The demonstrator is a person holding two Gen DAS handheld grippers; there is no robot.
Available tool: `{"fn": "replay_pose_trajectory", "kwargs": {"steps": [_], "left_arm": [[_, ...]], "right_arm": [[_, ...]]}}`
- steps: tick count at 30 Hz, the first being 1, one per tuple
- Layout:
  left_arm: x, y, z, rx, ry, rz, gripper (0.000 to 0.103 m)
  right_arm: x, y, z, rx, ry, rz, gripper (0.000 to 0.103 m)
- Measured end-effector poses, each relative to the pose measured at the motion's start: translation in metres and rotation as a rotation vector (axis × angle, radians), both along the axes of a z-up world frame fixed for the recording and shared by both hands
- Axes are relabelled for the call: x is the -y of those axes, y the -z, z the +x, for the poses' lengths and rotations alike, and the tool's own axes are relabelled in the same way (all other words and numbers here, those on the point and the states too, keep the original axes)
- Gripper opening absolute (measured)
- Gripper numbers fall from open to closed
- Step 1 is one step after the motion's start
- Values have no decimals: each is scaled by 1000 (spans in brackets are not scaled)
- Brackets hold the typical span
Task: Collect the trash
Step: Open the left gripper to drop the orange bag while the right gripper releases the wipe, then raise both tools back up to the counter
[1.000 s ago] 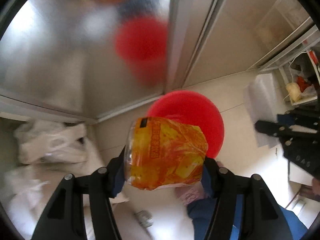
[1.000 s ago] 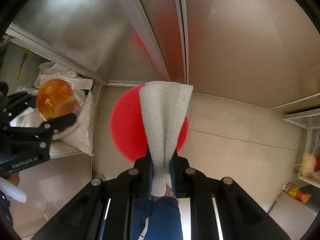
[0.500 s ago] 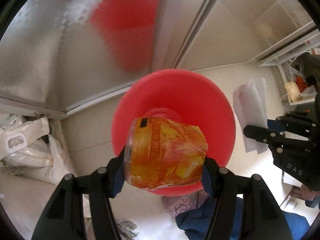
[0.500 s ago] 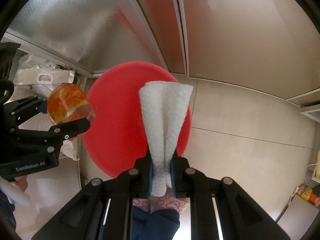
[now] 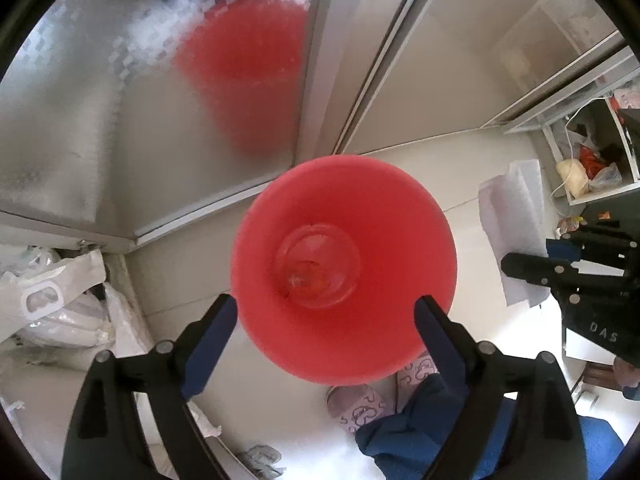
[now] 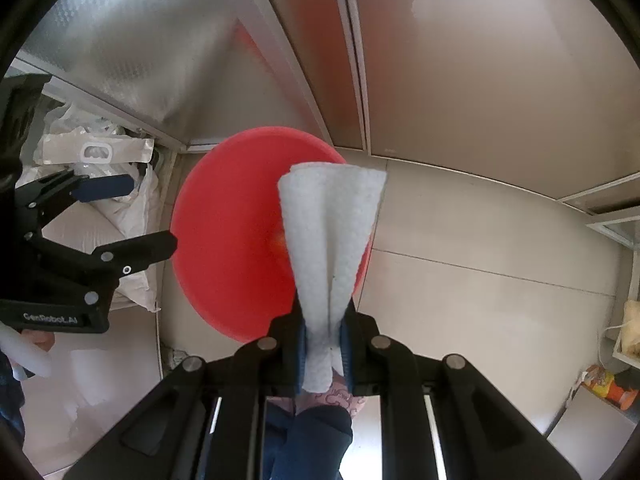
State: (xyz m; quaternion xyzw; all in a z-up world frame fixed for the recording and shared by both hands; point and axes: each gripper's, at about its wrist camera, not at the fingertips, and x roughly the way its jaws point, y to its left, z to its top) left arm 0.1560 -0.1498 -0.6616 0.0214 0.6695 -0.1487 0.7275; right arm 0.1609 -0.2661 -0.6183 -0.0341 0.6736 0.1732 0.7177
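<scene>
In the left wrist view, the left gripper [image 5: 326,310] points down over a red bucket [image 5: 400,216] that stands on the pale tiled floor [image 5: 420,160]. Its jaws are opening and stand wide apart, with nothing between the blue pads. A clear plastic jar [image 5: 318,266] with orange inside lies at the bottom of the bucket. At the right edge, the right gripper [image 5: 516,260] holds a white paper towel [image 5: 516,216]. White plastic bags [image 5: 60,304] lie at the left.

In the right wrist view, the right gripper [image 6: 323,350] is closed tightly on the folded paper towel [image 6: 330,232], which fans out above the right part of the red bucket [image 6: 228,232]. The left gripper [image 6: 136,216] is at the left, its fingers spread wide beside the bucket rim.
</scene>
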Motion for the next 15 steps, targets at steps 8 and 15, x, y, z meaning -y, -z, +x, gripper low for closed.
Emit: {"fn": "replay_pose_trajectory", "kwargs": {"steps": [8,15], "left_arm": [[-22,-27,-7,-24,-34,56,89],[-48,-22,-13,-16,-70,113,89]], "right_arm": [[-22,-13,2,-35,-20,10,13],[-44,-2,9,-56,-49,21,66]]}}
